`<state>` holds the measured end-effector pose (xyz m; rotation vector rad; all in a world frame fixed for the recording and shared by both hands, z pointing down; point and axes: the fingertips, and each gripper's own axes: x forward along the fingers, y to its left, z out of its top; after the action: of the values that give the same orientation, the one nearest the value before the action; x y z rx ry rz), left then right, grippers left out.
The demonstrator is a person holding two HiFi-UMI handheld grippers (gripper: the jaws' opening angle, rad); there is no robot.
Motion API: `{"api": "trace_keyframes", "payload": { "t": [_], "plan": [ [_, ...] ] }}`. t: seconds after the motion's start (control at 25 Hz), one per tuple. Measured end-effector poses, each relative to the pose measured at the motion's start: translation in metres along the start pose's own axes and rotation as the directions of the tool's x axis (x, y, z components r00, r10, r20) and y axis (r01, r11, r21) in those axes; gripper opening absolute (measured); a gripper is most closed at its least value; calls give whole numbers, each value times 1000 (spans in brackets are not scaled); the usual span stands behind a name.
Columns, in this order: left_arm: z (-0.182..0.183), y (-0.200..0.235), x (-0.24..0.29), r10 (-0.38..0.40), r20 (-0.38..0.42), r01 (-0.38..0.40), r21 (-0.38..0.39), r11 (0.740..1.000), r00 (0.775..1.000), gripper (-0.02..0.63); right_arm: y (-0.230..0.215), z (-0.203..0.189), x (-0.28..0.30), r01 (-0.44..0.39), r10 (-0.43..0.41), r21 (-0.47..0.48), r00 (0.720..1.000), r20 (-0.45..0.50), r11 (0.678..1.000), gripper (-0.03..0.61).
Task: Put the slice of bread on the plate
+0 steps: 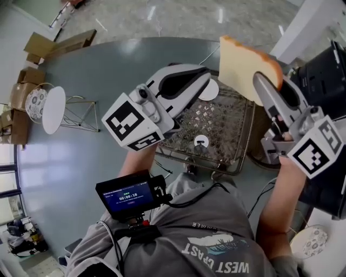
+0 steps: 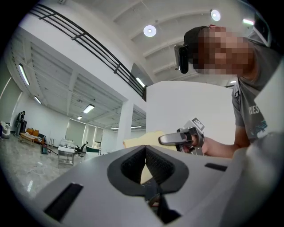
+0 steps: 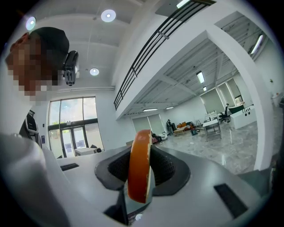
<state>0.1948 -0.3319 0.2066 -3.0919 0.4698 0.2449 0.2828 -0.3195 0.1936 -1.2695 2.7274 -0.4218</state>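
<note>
Beyond the round grey table [image 1: 70, 173] lies glossy speckled floor [image 1: 162, 16].

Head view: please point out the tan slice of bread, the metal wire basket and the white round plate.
tan slice of bread [image 1: 243, 62]: head view, its pale cut face.
metal wire basket [image 1: 224, 121]: head view, bare mesh floor.
white round plate [image 1: 54, 110]: head view, its plain middle.

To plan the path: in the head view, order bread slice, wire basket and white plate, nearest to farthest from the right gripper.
1. Bread slice, held by the right gripper.
2. Wire basket, table middle.
3. White plate, far left.
</note>
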Motion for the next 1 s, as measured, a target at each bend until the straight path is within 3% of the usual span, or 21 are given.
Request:
{"api": "trace_keyframes", "payload": {
  "t": [0.28, 0.56, 1.0],
  "plan": [
    [-24, 8, 1, 19, -47, -20, -23, 1000, 999, 8, -38, -36, 29, -5, 7, 56, 999, -45, 998, 103],
    [-56, 31, 7, 66, -98, -74, -78, 994, 993, 8, -104, -84, 63, 34, -19, 100, 989, -148, 994, 103],
    [-103, 47, -44, 158, -175, -186, -155, 970, 972, 8, -157, -190, 112, 118, -72, 126, 945, -320, 985, 103]
  ]
}}
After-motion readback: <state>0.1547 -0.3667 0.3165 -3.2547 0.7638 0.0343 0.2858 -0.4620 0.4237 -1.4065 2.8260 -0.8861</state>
